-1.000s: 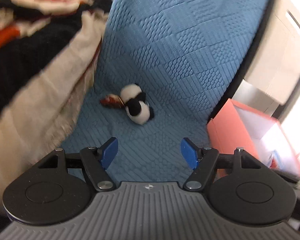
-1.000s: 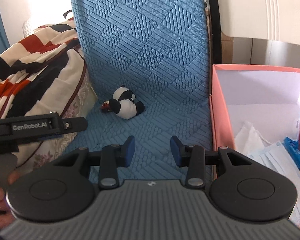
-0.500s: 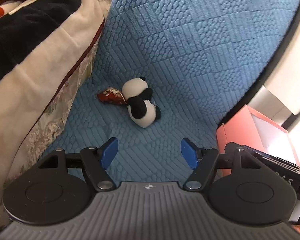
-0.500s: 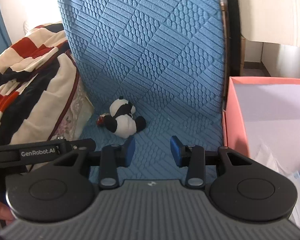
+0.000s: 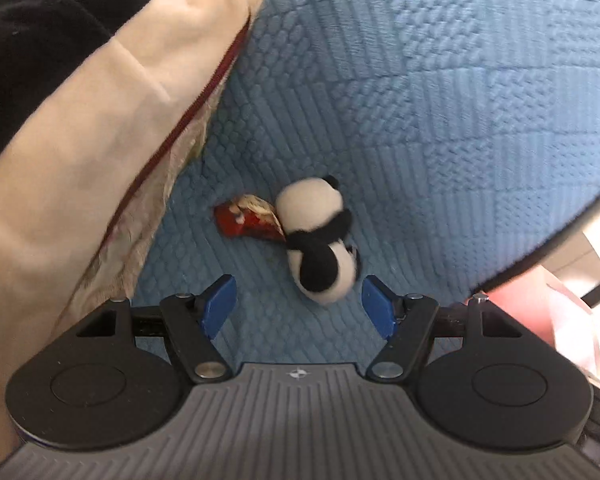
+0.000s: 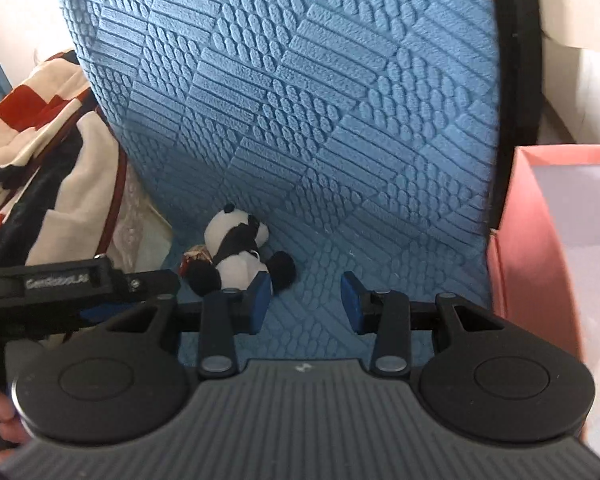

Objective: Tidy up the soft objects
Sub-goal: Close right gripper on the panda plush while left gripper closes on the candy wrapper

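A small black-and-white plush panda [image 5: 320,240] lies on the blue quilted cushion [image 5: 460,120], touching a red crumpled wrapper [image 5: 246,220]. A cream-and-black folded blanket [image 5: 80,120] crowds one side, a pink cardboard box [image 6: 540,240] the other. Left gripper [image 5: 298,306] and right gripper [image 6: 306,300] both spread, empty.

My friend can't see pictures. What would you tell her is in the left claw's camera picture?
A small panda plush lies on a bumpy blue cushion, just ahead of the open left claw, which is not touching it. A red wrapper lies against the panda, and a cream, black-patterned blanket is heaped at the left.
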Demonstrator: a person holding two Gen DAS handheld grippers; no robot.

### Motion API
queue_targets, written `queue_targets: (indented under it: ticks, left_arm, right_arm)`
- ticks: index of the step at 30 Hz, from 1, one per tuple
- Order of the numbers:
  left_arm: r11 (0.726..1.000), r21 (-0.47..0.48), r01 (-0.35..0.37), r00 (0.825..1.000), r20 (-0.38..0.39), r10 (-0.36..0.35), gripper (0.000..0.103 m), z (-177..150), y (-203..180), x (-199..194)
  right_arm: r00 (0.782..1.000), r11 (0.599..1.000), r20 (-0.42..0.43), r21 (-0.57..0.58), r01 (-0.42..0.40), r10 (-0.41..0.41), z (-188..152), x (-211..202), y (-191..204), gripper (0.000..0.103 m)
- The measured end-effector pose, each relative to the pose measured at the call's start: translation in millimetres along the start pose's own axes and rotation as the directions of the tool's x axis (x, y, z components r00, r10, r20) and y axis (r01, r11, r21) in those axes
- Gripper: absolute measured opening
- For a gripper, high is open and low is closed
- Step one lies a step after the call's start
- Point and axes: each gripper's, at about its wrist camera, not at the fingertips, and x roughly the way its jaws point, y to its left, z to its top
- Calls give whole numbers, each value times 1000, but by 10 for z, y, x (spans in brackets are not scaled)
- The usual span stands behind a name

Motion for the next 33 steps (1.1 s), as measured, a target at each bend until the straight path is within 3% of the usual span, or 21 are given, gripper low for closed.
queue_targets:
  ticks: [7,17,19,22,30,33]
  left_arm:
    - [999,8,-52,999,-1,52,74,291,69,267]
    - [990,26,-138,990,0,138,64,496,162,448]
    - [989,37,-143,989,-14,144,64,511,170,511]
    - [986,54,-160,987,-26,161,64,511,150,579]
    - [978,90,-189,980,-46,194,64,607,163,806]
    - [986,73,-152,986,-58,157,64,642,231,854]
  right_arm:
    - [995,994,-34,-66,-93,91,71,234,142,42]
    - [988,930,-77,-335,-151,132,0,583,526,42]
    - [989,918,-61,-368,-147,134,12,606,554,57]
    - [984,911,-65,-373,-176,164,41,646,551,63]
    - [988,875,-96,-459,-154,123,-15,874,712,63]
    - [991,855,-98,-502,-127,89,-56,997,764,64]
